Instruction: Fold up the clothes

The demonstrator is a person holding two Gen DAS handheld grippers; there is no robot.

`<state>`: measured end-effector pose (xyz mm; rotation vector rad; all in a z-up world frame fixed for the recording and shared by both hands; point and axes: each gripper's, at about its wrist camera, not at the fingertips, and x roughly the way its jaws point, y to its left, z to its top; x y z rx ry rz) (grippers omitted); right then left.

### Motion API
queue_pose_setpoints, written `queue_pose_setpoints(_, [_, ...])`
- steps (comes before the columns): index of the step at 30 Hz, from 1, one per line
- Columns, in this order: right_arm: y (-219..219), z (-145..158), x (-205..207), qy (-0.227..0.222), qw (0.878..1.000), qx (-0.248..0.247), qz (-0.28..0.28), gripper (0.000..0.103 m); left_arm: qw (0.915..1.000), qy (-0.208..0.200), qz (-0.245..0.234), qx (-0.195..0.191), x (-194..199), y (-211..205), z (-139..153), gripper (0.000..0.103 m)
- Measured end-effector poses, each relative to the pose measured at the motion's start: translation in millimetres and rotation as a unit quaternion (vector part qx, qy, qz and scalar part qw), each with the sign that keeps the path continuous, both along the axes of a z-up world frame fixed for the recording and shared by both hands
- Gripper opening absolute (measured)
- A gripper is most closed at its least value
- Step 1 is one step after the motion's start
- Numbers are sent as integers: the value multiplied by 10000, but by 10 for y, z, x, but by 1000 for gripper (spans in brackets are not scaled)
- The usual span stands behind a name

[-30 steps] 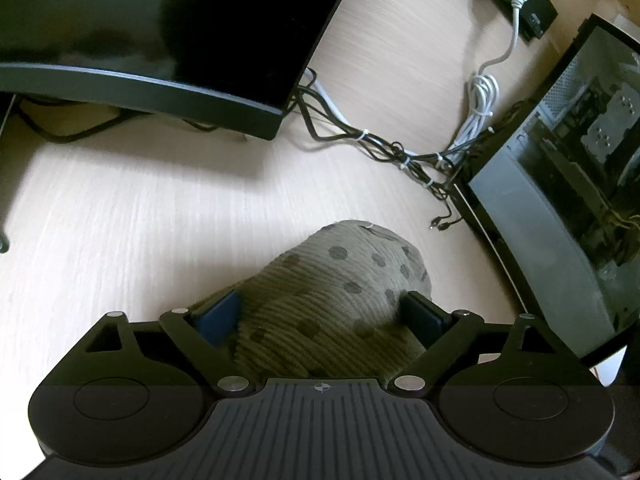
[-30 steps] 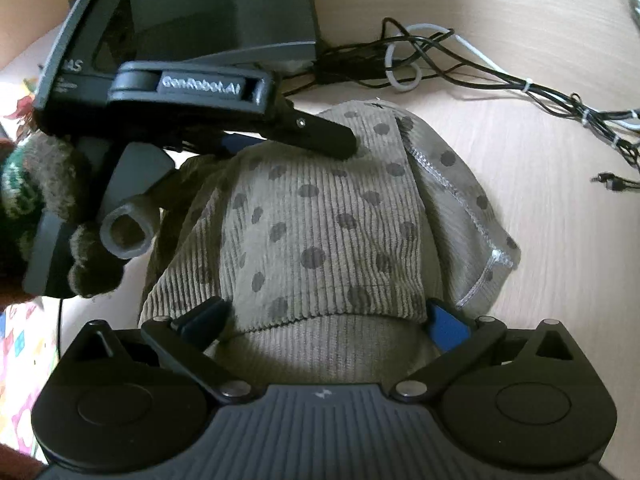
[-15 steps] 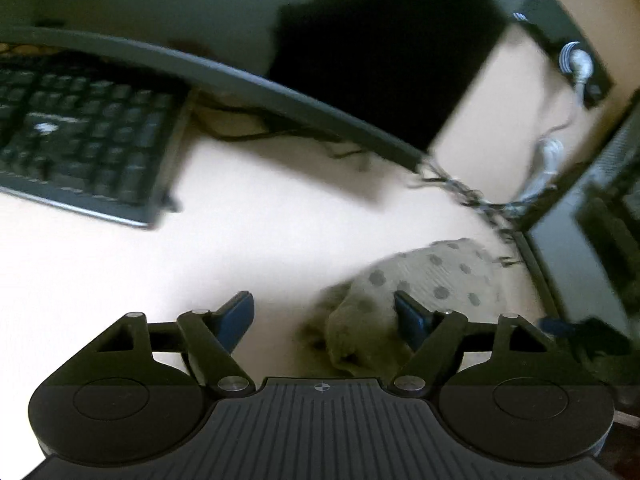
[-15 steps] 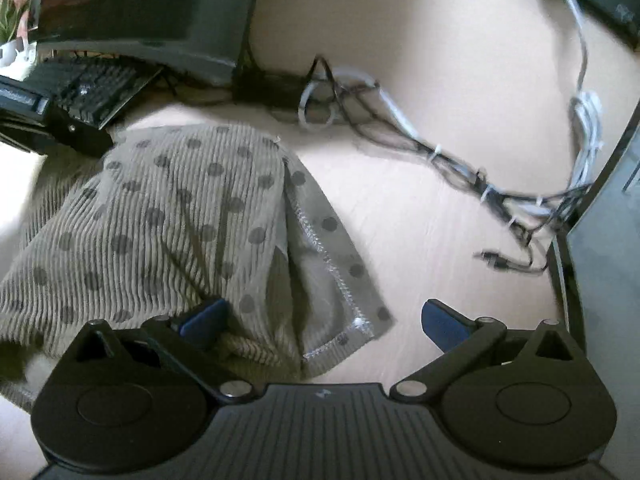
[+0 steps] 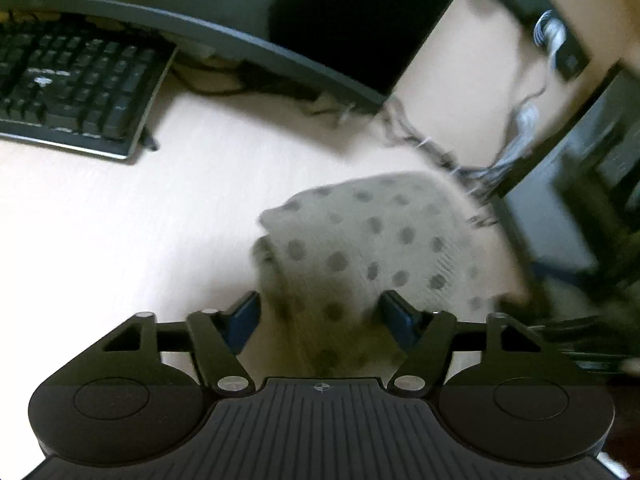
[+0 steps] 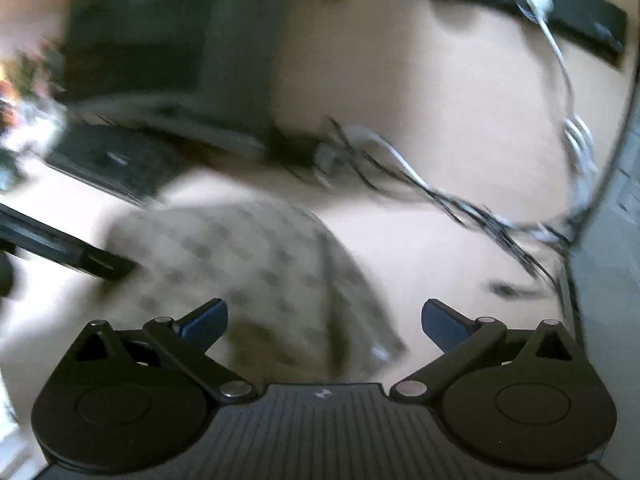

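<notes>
The olive-green ribbed garment with dark polka dots [image 5: 372,248] lies bunched on the pale wooden desk [image 5: 120,240], in front of the dark curved monitor [image 5: 240,8] and just beside the tangle of black and white cables [image 5: 448,156]. The left gripper [image 5: 320,316] is closing, the cloth's near end between its blue pads, not yet pinched. The right gripper [image 6: 324,320] hangs spread wide over the garment's edge, grasping nothing. A black keyboard [image 5: 72,88] sits left of the monitor.
</notes>
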<state>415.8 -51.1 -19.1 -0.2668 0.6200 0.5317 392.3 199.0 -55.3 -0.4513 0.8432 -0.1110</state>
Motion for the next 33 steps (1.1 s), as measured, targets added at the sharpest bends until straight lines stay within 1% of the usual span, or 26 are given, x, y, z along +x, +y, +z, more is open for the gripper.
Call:
queue_pose_setpoints(1, [45,-17,-33,16,9999,-108,130,103,10000,15,9,-8,7,4,-11,72])
queue_pose_setpoints(3, [217,-290,-21,188,9946,-997,238,103,10000,41,21,69,19,9,-22,72])
queue_pose_setpoints(4, [243,-387,-24,175,9931,-1132,242,103,9999,54,26,110,26,11,-27,72])
queue_pose_setpoints(6, [230,-434,-17,172,9944,-1020,203,103,9998,80,37,193,38,17,-37,72])
queue_pose_setpoints(10, [174,-281,26,252,9943,-962,392,103,9998,71,35,197,14,64,-29,74])
queue_pose_setpoints(11, [147,-227,30,261,9949,-872,439,103,9997,63,32,228,11,64,-16,74])
queue_pose_setpoints(13, [57,-95,69,337,9974,-463,433,103,9996,37,50,281,-19,59,22,74])
queue_pose_setpoints(15, [-76,17,228,576,9980,116,235,103,9994,11,68,334,-51,53,60,74])
queue_pose_setpoints(16, [-139,37,348,734,9966,364,60,103,9996,-21,80,282,-79,59,88,74])
queue_pose_setpoints(17, [-203,57,468,892,9941,611,-114,103,9998,-69,61,170,-116,66,121,75])
queue_pose_setpoints(19, [-271,10,683,1189,9875,945,-411,103,9996,-155,-72,-240,-183,70,160,89])
queue_pose_setpoints(22, [-257,-185,952,1493,9799,1246,-435,103,9951,-208,-302,-913,-258,42,177,93])
queue_pose_setpoints(24, [-208,-329,1119,1656,9758,1374,-376,103,9952,-60,-366,-904,-236,-47,133,93])
queue_pose_setpoints(26, [-161,-458,1246,1878,9690,1583,-266,103,9963,143,-382,-750,-186,-145,77,93])
queue_pose_setpoints(27, [-168,-499,1282,2039,9629,1754,-230,103,9963,241,-399,-728,-158,-188,47,92])
queue_pose_setpoints(30, [-295,-572,1282,2641,9383,2232,-77,103,9956,396,-513,-682,-105,-299,-14,91])
queue_pose_setpoints(31, [-340,-564,1205,2684,9371,2231,22,103,9955,419,-551,-652,-92,-325,-30,88])
queue_pose_setpoints(32, [-377,-543,1094,2634,9411,2117,100,99,9956,450,-571,-596,-85,-346,-51,85])
queue_pose_setpoints(33, [-407,-517,970,2566,9458,1983,155,90,9957,482,-589,-537,-79,-367,-72,80])
